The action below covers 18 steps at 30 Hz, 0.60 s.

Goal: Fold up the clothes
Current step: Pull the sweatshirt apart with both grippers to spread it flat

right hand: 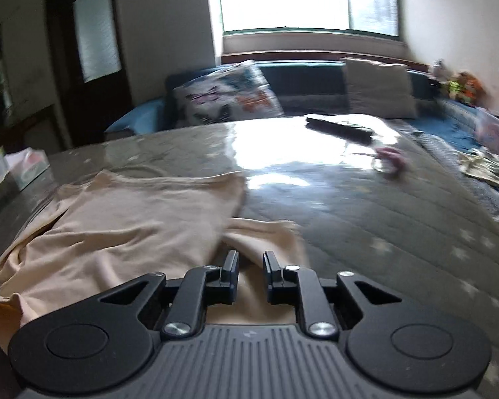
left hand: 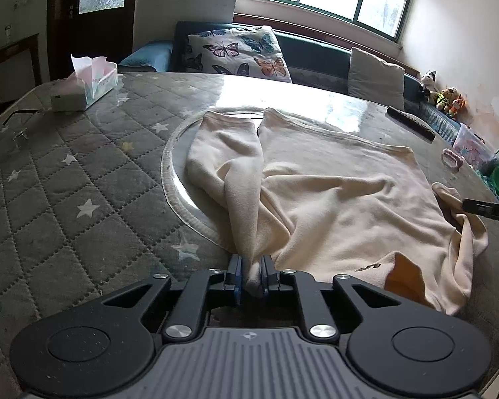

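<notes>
A cream long-sleeved top [left hand: 332,196] lies spread on the quilted grey table cover [left hand: 66,183]. Its left sleeve [left hand: 229,166] is folded inward and runs toward me. My left gripper [left hand: 251,266] is shut on the near end of that sleeve at the garment's shoulder. In the right wrist view the same top [right hand: 123,226] lies to the left and under the gripper. My right gripper [right hand: 250,261] is open, its jaws a hand's width apart just above the right sleeve [right hand: 266,232]. A dark finger of it shows at the right edge of the left wrist view [left hand: 489,209].
A tissue box [left hand: 89,83] stands at the table's far left. A black remote [left hand: 411,121] lies at the far right, also shown in the right wrist view [right hand: 339,128], with a small pink object [right hand: 391,158] beside it. A sofa with a butterfly cushion [left hand: 239,53] is behind.
</notes>
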### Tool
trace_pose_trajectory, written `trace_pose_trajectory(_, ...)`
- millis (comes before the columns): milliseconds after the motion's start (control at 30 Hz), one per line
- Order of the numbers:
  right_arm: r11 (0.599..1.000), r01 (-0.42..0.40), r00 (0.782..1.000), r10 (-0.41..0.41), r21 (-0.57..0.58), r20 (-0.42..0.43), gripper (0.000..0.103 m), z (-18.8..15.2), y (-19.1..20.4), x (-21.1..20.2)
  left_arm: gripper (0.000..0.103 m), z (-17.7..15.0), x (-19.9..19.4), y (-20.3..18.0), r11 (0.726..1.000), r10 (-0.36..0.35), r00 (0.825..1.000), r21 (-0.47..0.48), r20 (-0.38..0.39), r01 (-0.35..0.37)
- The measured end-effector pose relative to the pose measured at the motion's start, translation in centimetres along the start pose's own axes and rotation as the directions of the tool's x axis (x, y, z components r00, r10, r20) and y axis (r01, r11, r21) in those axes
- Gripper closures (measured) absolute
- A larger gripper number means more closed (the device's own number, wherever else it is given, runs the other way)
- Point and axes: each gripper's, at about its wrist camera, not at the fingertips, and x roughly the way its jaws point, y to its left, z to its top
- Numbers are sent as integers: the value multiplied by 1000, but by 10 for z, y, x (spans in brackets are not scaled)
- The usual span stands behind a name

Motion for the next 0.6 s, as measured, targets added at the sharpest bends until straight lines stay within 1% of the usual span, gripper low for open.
trace_pose_trajectory(33,1000,-28,999,28,-2,-22,85,4,3,11,89,0,1,0,1000,1,1000,-2,-2,-1)
trace_pose_trajectory(133,999,-50,996,49,-4,-72,84,9,5,35,89,1,1,0,1000,0,1000,0,-3,0)
trace_pose_trajectory(200,1000,-27,996,28,13,-84,84,12,-2,44,88,1,1,1,1000,-4,1000,-1,0,4)
trace_pose_trajectory(267,1000,30,998,-30,4,-52,82,15,-9,44,84,2,1,0,1000,-8,1000,0,5,8)
trace_pose_trajectory(333,995,102,995,-102,-4,-18,75,18,-17,40,75,4,1,-1,1000,-13,1000,3,9,13)
trace_pose_trajectory(367,993,117,993,-117,-4,-9,75,19,-20,37,73,5,1,-2,1000,-15,1000,6,11,15)
trace_pose_trajectory(467,988,152,988,-152,0,-15,75,19,-30,34,68,7,0,-4,1000,-27,999,14,19,26)
trace_pose_trajectory(500,988,157,987,-157,0,-19,75,18,-31,32,64,8,0,-5,999,-32,999,16,21,32)
trace_pose_trajectory(533,988,153,988,-153,-2,-24,75,16,-32,32,59,9,0,-6,999,-37,999,22,24,37)
trace_pose_trajectory(600,990,140,990,-140,-3,-36,75,15,-32,35,58,11,-1,-9,999,-41,999,33,31,40)
